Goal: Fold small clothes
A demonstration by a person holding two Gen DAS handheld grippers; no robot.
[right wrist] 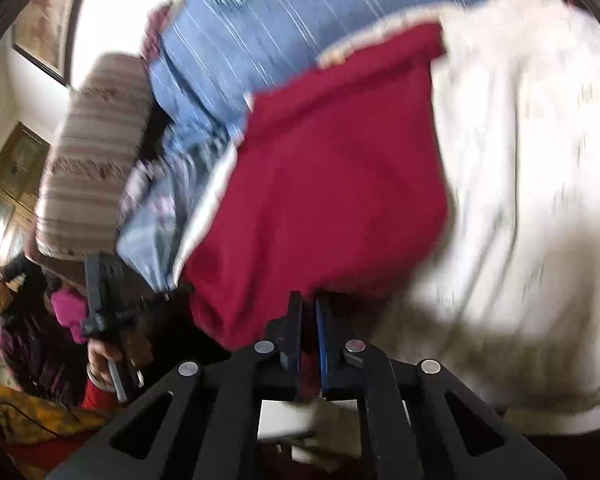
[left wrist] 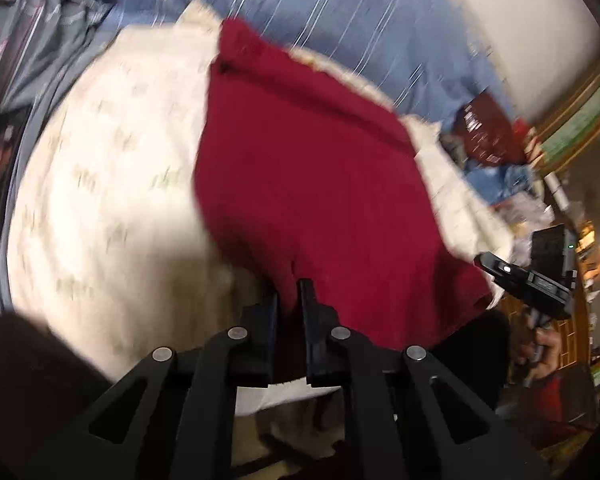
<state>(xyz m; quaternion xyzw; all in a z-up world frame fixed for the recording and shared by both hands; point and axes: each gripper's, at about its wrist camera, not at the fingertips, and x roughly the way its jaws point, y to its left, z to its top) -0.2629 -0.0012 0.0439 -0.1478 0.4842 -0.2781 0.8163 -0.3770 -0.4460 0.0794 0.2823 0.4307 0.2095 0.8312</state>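
A dark red garment (left wrist: 304, 184) lies spread on a cream printed cloth (left wrist: 112, 184) over a bed. My left gripper (left wrist: 290, 292) is shut on the garment's near edge, with red cloth between its fingers. My right gripper (right wrist: 308, 304) is shut on the near edge of the same red garment (right wrist: 332, 184), at another spot. In the left wrist view the right gripper (left wrist: 528, 284) shows at the right edge by the garment's corner. In the right wrist view the left gripper (right wrist: 104, 300) shows at the lower left, held by a hand. Both views are motion-blurred.
A blue striped bedsheet (left wrist: 340, 12) lies beyond the cream cloth (right wrist: 532, 184). A striped pillow (right wrist: 96, 152) sits at the left of the right wrist view. Grey bedding (left wrist: 48, 40) lies at the far left. Clutter (left wrist: 496, 148) fills the far right. A person (right wrist: 0, 292) sits nearby.
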